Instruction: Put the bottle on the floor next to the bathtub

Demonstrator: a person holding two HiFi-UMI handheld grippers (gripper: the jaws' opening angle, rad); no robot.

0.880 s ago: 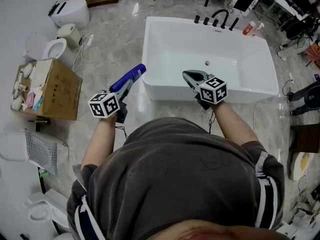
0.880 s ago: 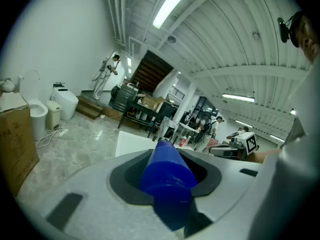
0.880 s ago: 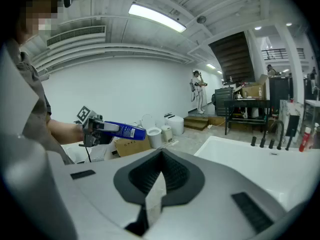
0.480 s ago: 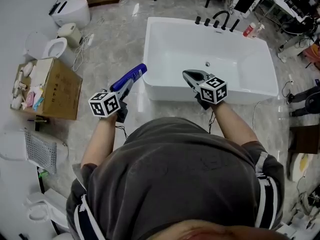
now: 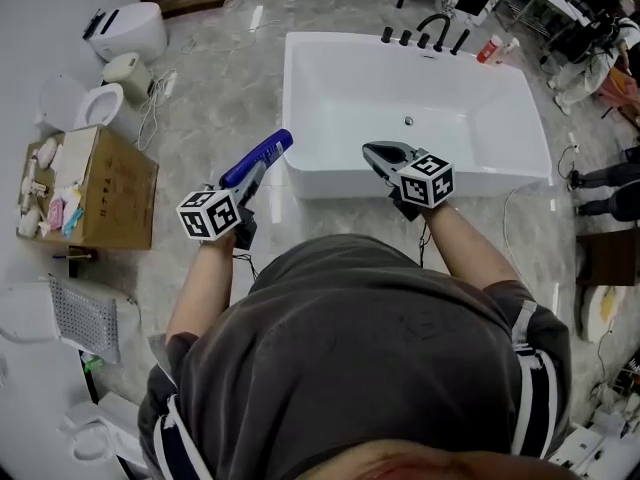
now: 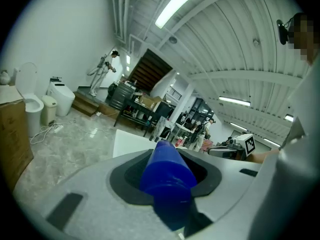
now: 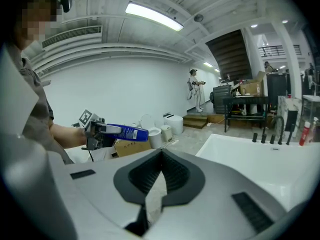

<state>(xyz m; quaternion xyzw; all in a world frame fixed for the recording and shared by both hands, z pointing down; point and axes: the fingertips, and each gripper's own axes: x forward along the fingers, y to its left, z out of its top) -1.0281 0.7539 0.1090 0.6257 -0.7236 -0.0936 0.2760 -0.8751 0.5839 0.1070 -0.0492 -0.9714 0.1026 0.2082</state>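
The floor [image 5: 215, 93] is glossy grey marble tile. A white bathtub [image 5: 400, 182] stands on it at far centre, with black taps [image 5: 425, 36] on its far rim. At left are a cardboard box [image 5: 115, 193] and a toilet [image 5: 100, 100]. The left gripper [image 5: 248, 173] pinches the blue bottle [image 5: 266, 148], held in the air above the floor just left of the tub's near corner. The right gripper [image 5: 371, 150] hovers over the tub's near rim, its jaws pressed together on nothing.

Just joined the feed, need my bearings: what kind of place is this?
Probably a bathroom-fixture showroom or workshop, not a home bathroom: a freestanding bathtub on open floor, loose toilets beside a cardboard box, workbenches behind.
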